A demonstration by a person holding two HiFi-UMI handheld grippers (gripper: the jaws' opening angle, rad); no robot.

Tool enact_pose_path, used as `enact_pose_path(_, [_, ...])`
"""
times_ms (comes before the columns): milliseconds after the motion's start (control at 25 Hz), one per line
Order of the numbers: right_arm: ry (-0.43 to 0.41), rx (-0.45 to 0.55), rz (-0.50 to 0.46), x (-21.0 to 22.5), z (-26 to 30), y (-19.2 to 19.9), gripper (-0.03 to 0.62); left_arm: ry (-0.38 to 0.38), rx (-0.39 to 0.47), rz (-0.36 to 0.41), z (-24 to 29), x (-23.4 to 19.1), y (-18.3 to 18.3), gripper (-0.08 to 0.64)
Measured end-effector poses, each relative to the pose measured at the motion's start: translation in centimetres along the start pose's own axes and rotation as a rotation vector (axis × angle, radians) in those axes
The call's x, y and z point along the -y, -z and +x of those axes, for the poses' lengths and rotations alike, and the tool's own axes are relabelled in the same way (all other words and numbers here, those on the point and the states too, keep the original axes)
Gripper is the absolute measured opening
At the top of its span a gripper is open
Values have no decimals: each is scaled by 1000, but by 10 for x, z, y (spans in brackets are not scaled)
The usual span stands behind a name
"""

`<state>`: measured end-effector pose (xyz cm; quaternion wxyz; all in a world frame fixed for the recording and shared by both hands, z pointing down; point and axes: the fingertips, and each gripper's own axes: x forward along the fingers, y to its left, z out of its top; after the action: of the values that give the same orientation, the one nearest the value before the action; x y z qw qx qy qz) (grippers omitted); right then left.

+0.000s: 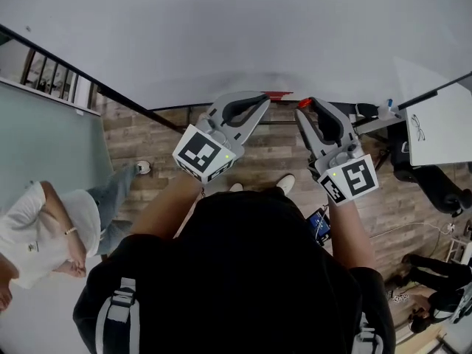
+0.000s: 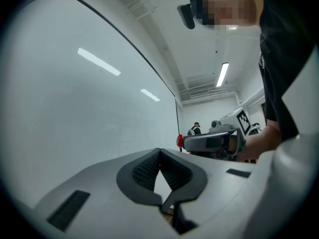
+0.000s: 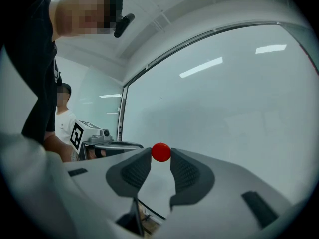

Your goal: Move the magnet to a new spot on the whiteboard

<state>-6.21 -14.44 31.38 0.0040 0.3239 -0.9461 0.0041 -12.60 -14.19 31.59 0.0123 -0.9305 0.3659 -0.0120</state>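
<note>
1. Magnet [image 3: 161, 152]: small, round and red, sitting between the jaw tips of the right tool [image 3: 160, 156]. Both dark ribbed pads [image 3: 185, 172] press on its sides, so the right tool is closed on the magnet.
2. Magnet location: in front of the whiteboard [image 3: 224, 108], low on its face and right of the left tool. No view shows whether the magnet touches the board surface.
3. Left tool [image 2: 159, 151]: jaw tips meet at the far end, with only a small triangular gap behind them. Nothing is between the pads, so it is closed and empty.
4. Both tools are held up side by side with their tips pointing at the board. The left tool is just left of the right one, and they are apart.
5. Left gripper view: the right tool lies across the frame, with the red magnet at its tip.
6. Surroundings: wooden floor [image 1: 147, 135] below. A person in a white shirt [image 1: 44, 231] stands at far left. A second white board [image 1: 439, 124] with a small sketch is at right.
</note>
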Motion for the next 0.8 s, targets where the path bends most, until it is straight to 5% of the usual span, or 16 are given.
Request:
enact_pose_path(440, [285,-35,-28,67,-76,8,117,210,31,18,76,53,-4,4])
enact_pose_path(800, [431,-51,-41,153,-141,17,117,288,34,36,164,100,-3,3])
